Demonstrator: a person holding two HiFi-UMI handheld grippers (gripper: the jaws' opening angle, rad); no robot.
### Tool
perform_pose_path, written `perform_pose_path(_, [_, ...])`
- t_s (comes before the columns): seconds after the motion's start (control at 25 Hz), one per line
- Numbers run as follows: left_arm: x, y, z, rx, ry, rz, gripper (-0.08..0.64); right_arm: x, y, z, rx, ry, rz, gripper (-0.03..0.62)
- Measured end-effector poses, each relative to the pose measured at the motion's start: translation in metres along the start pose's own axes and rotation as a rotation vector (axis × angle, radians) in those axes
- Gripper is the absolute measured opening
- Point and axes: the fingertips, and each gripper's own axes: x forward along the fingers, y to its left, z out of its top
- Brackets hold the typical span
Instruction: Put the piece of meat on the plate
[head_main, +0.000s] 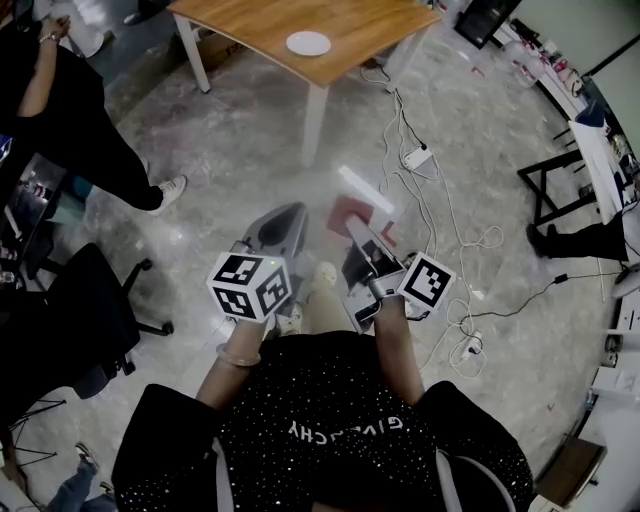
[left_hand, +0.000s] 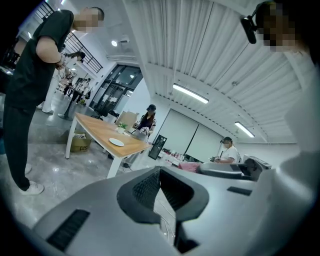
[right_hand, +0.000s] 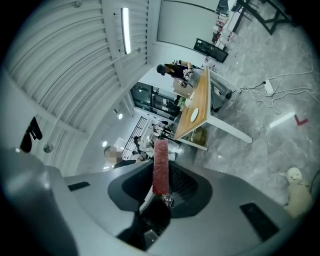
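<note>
A flat slab of red meat (right_hand: 160, 166) stands on edge between the jaws of my right gripper (right_hand: 161, 176), which is shut on it. From the head view the meat (head_main: 346, 213) is a blurred pink patch ahead of the right gripper (head_main: 354, 230), held over the floor. The white plate (head_main: 308, 43) lies on a wooden table (head_main: 350, 22) well ahead of me; it also shows as the plate (right_hand: 195, 114) and the plate (left_hand: 116, 142). My left gripper (head_main: 296, 211) is held beside the right one. Its jaws meet at the tips with nothing between them (left_hand: 160, 172).
A person in black (head_main: 85, 140) stands at the left near an office chair (head_main: 85, 305). Cables and a power strip (head_main: 418, 157) trail over the grey floor between me and the table. A white strip (head_main: 365, 190) lies on the floor ahead, and a black stand (head_main: 553, 188) is at the right.
</note>
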Motion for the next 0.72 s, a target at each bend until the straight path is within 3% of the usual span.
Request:
perform_pose_path(0.24, [0.025, 0.017, 0.005, -0.005, -0.003, 0.020, 0.010, 0.023, -0.016, 0.020, 0.010, 0.015, 0.007, 0.100])
perform_pose_path(0.72, [0.143, 0.049, 0.054, -0.001, -0.020, 0.061, 0.010, 0.100, -0.048, 0.127, -0.003, 0.062, 0.033, 0.099])
